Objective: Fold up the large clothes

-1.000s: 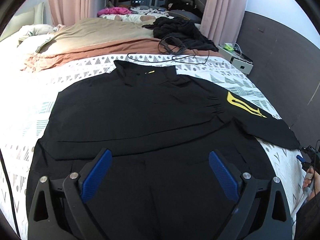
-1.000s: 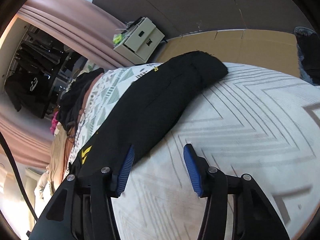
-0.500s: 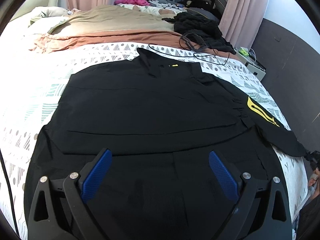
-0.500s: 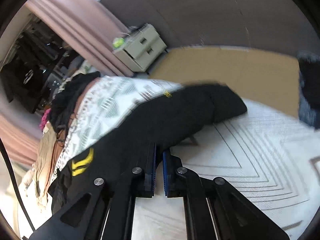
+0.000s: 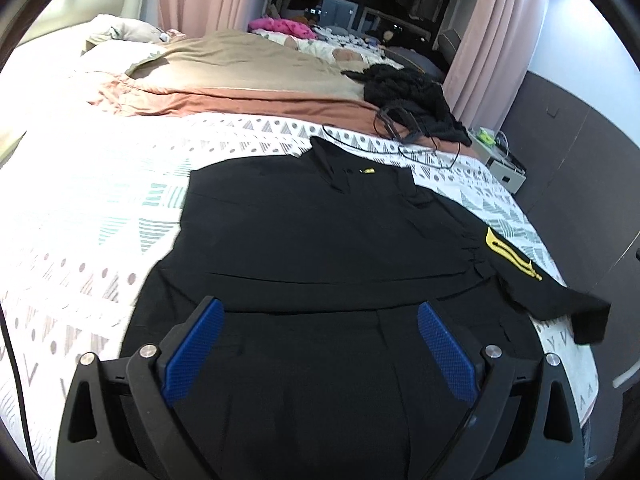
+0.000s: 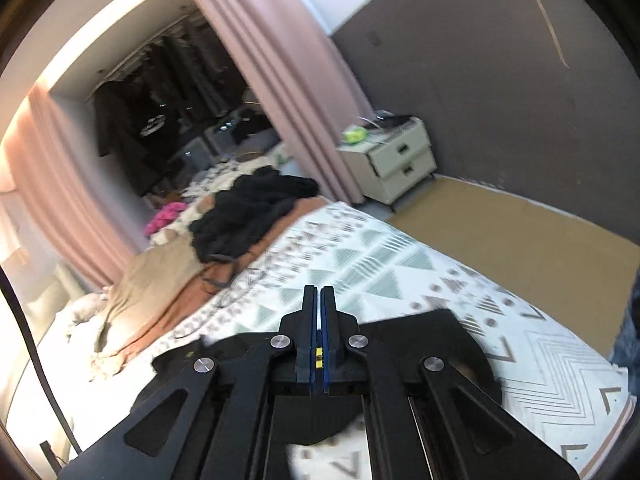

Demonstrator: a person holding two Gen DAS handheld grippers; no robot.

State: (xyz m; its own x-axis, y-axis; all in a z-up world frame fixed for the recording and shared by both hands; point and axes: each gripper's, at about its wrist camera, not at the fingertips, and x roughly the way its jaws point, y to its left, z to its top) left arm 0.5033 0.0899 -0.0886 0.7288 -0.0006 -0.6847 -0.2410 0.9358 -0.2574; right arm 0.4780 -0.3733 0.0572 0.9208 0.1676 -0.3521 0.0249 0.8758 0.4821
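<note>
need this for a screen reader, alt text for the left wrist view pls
A black shirt with a yellow sleeve emblem lies spread on a patterned bedspread. The open left gripper hovers above its lower part, holding nothing.

**Around the bed: bedding, cables and a nightstand**

A patterned white bedspread (image 5: 100,240) with grey and green triangles covers the bed. Farther up lie a tan blanket (image 5: 248,68) over a rust-pink sheet (image 5: 248,102), with white pillows (image 5: 116,32) at the far left. A heap of black clothing (image 5: 412,96) sits beside tangled black cables (image 5: 404,136). Pink curtains (image 6: 280,80) frame a dark wardrobe (image 6: 160,112). A white two-drawer nightstand (image 6: 396,160) stands against the grey wall (image 6: 500,80).
</note>
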